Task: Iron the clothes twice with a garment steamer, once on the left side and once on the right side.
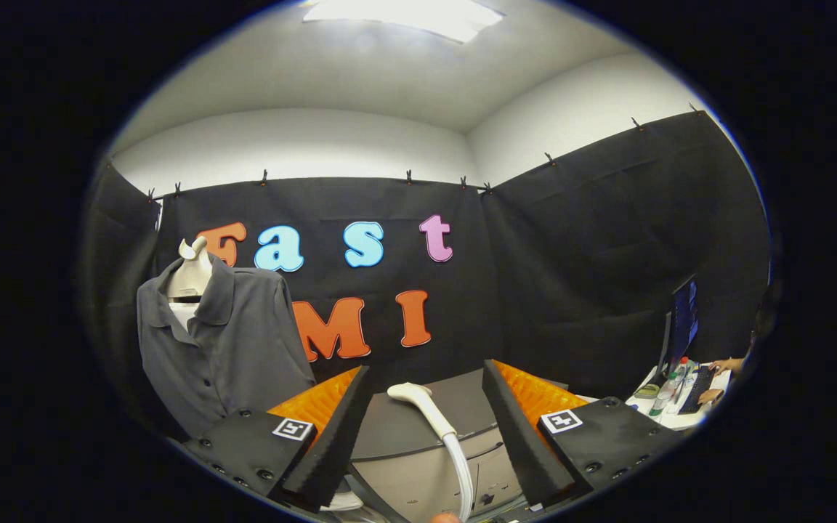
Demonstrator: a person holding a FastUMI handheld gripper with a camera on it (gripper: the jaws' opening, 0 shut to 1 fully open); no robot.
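1. The gripper (426, 407) is held level, pointing toward the booth's back wall, with its two fingers (516, 428) spread wide apart and nothing between their pads.
2. The garment steamer (433, 425) lies in the gap between the fingers, touching neither. Its pale, rounded head points away from the gripper, and its white handle and hose curve back toward the gripper's base.
3. The steamer rests on a grey tabletop (404, 436) that runs under and just ahead of the fingers; a curved seam crosses the surface.
4. The clothes are a dark grey collared shirt (226, 349) with a buttoned placket, hung on a pale mannequin bust (189, 280). It stands beyond the left finger, off to the left, well apart from the steamer. The collar is open and the fabric falls in loose folds.
5. Far to the right, beyond the right finger, a side table (669, 418) carries a monitor (682, 319), a keyboard (694, 390) and some bottles (669, 388); a person's hand (727, 365) rests there.
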